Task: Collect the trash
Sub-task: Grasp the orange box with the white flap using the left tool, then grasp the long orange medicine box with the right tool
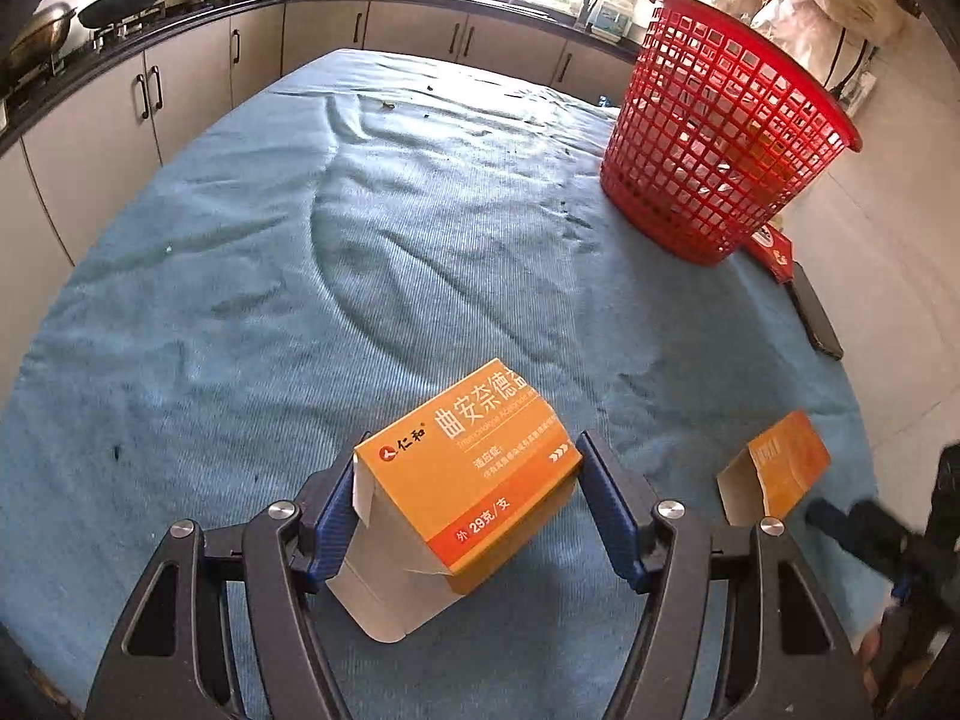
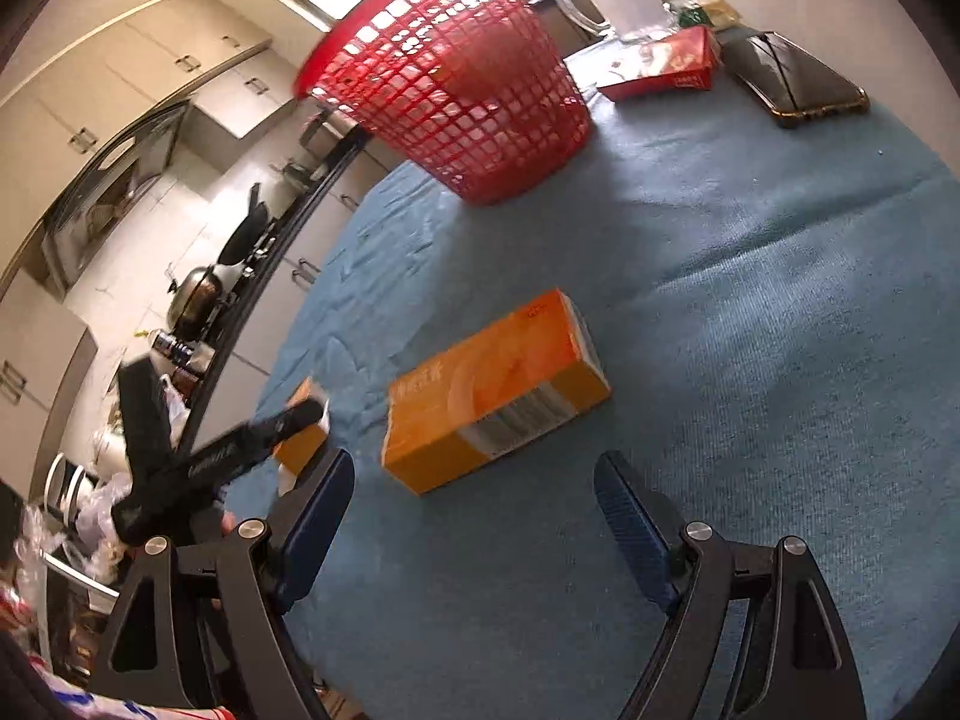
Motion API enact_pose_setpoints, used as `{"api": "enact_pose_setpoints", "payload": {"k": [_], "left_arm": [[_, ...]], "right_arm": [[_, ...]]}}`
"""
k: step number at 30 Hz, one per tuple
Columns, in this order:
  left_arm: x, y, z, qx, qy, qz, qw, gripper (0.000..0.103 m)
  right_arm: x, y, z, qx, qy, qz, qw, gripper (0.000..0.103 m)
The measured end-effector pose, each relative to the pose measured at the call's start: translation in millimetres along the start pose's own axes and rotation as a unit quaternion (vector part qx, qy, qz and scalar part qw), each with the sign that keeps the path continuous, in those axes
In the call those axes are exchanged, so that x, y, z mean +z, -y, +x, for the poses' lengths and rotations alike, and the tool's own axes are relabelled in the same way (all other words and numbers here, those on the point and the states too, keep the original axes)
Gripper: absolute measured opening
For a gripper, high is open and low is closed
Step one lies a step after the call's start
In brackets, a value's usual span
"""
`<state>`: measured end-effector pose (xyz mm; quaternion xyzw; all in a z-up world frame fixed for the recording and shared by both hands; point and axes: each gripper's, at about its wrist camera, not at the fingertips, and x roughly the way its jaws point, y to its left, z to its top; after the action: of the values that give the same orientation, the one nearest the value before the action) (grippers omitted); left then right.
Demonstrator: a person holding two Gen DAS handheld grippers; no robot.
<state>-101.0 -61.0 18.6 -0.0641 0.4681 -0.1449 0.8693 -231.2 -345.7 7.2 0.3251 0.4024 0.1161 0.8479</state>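
Orange medicine box [image 1: 462, 480] with an open white end sits clamped between the blue pads of the left gripper [image 1: 465, 498] in the left wrist view, tilted, its printed face turned up and its white end hanging low toward the camera. The left pad presses the box's white flap side and the right pad meets its orange corner. Beneath it spreads the blue tablecloth [image 1: 300, 276], wrinkled in long folds. A second orange box [image 1: 774, 468] with an open end lies on the cloth to the right, apart from the held one. Far off at the upper right stands the red mesh basket [image 1: 720, 126], upright near the table's edge, with a red packet [image 1: 774, 252] and a dark phone [image 1: 816, 312] just beside its base. At the right edge a blurred dark shape, the right gripper [image 1: 870, 534], reaches in near the second box.

From the right wrist view, the right gripper [image 2: 474, 516] has its fingers spread wide with nothing between them; only bare cloth shows in the gap. The second orange box [image 2: 498, 396] lies flat on the tablecloth [image 2: 750, 312] just ahead of the fingertips, touching neither pad. To the left, the left gripper [image 2: 300, 420] shows as a blurred black finger against the first box [image 2: 300, 438]. The basket [image 2: 456, 90] stands farther off at the top, with the red packet [image 2: 666, 66] and phone [image 2: 792, 78] to its right.
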Motion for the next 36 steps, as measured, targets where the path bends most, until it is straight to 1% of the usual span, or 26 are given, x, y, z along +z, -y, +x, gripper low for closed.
{"api": "enact_pose_setpoints", "payload": {"k": [3, 5, 11, 13, 16, 19, 23, 26, 28, 30, 32, 33, 34, 36], "left_arm": [[-5.1, 1.1, -2.6, -0.006, 0.005, 0.001, 1.0, 0.067], [-9.2, -0.5, -7.4, -0.012, 0.007, -0.001, 0.9999, 0.067], [-15.5, -6.3, -14.4, -0.034, 0.01, -0.008, 0.9993, 0.068], [-16.8, -6.2, -14.9, -0.037, 0.011, -0.004, 0.9992, 0.068], [-18.7, -5.1, -15.7, -0.038, 0.015, 0.003, 0.9992, 0.068], [-19.4, -4.7, -15.6, -0.04, 0.016, 0.009, 0.999, 0.068], [-19.6, -5.5, -15.9, -0.045, 0.017, 0.018, 0.9987, 0.068], [-20.9, -4.7, -16.5, -0.045, 0.018, 0.028, 0.9984, 0.068], [-21.6, -3.7, -16.6, -0.042, 0.021, 0.035, 0.9983, 0.067], [-22.0, -3.3, -16.6, -0.041, 0.022, 0.04, 0.9981, 0.067], [-21.9, -4.6, -17.0, -0.045, 0.021, 0.039, 0.998, 0.067], [-21.6, -5.2, -17.0, -0.048, 0.02, 0.038, 0.9979, 0.067], [-21.3, -5.8, -17.0, -0.049, 0.019, 0.037, 0.9979, 0.067], [-20.9, -6.5, -17.0, -0.051, 0.019, 0.039, 0.9978, 0.067]], "right_arm": [[14.3, -2.4, 7.8, 0.006, -0.012, 0.01, 1.0, 0.086], [23.6, -9.3, 14.0, 0.0, -0.018, 0.003, 1.0, 0.086], [57.8, -43.2, 51.8, -0.05, -0.038, -0.05, 0.997, 0.086], [61.3, -52.5, 60.6, -0.07, -0.042, -0.064, 0.995, 0.086], [59.1, -72.4, 75.5, -0.098, -0.047, -0.092, 0.99, 0.087], [50.4, -83.5, 89.3, -0.13, -0.058, -0.117, 0.983, 0.087], [39.5, -86.5, 105.4, -0.16, -0.078, -0.128, 0.976, 0.087], [35.1, -91.3, 110.6, -0.181, -0.076, -0.144, 0.97, 0.087], [33.3, -95.1, 114.4, -0.186, -0.077, -0.15, 0.968, 0.086], [31.7, -98.8, 117.6, -0.191, -0.078, -0.169, 0.964, 0.085], [31.3, -102.9, 120.5, -0.181, -0.091, -0.196, 0.959, 0.074], [30.9, -104.5, 121.7, -0.18, -0.1, -0.209, 0.956, 0.073], [31.5, -105.6, 122.7, -0.181, -0.11, -0.223, 0.951, 0.073], [35.1, -105.9, 121.9, -0.188, -0.12, -0.238, 0.945, 0.08]]}}
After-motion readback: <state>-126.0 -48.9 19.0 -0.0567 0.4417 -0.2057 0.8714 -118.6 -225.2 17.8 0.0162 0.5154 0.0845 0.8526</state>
